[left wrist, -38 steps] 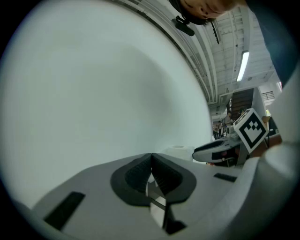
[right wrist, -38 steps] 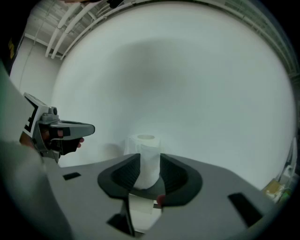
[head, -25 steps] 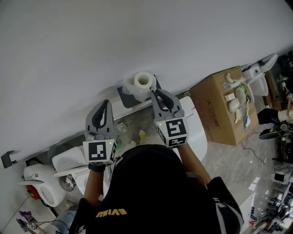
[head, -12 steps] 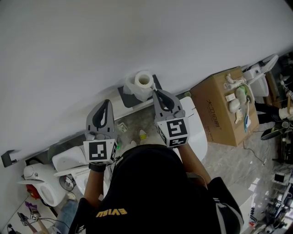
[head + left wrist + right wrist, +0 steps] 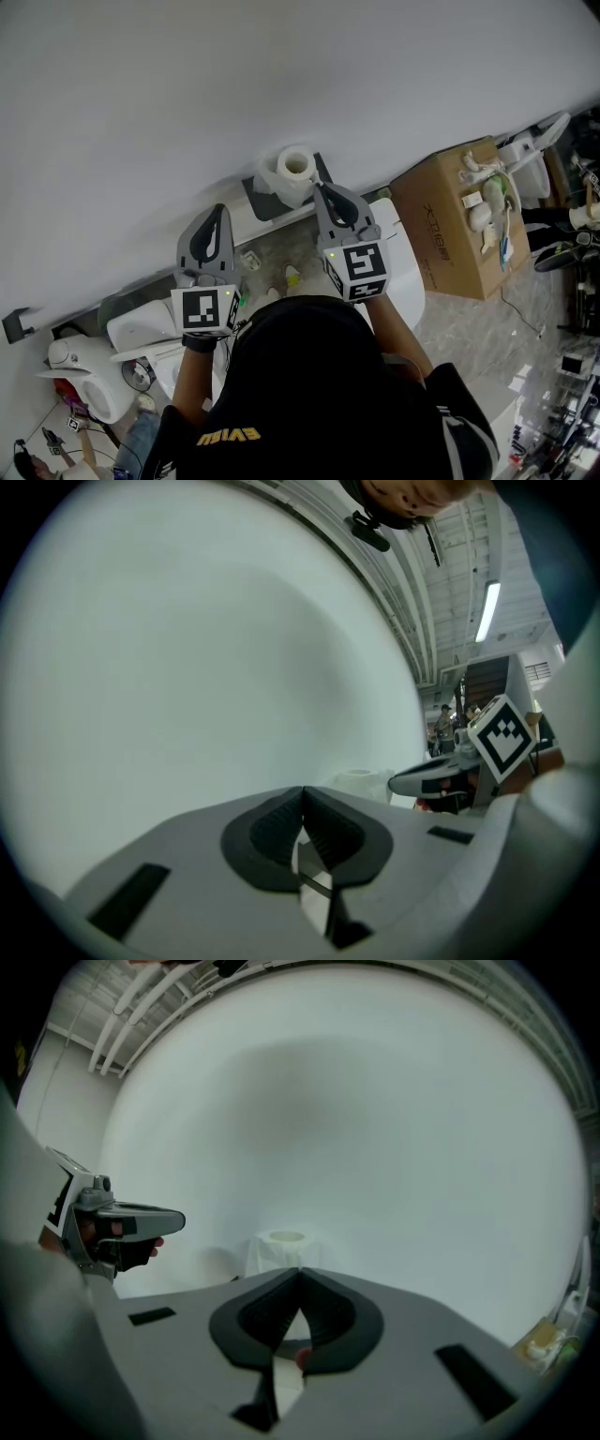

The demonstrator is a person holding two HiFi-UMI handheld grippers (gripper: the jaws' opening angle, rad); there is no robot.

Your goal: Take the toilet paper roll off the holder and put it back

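Wall [image 5: 281, 75], plain white, rises behind toilet paper roll [image 5: 286, 180] and cluttered floor [image 5: 469, 323].

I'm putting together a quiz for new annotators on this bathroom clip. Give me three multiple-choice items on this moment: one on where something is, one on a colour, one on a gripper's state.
1. Where is the toilet paper roll? A clamped in jaws; B upright on the dark holder at the wall; C on the floor.
2. What colour is the cardboard box? A brown; B blue; C green.
3. How are the right gripper's jaws? A wide apart; B shut on paper; C shut, nothing between.

Answers:
1 B: the head view shows it standing on the holder, just ahead of the gripper tips.
2 A: it is plain brown card.
3 C: the right gripper view shows the tips meeting with nothing in them.
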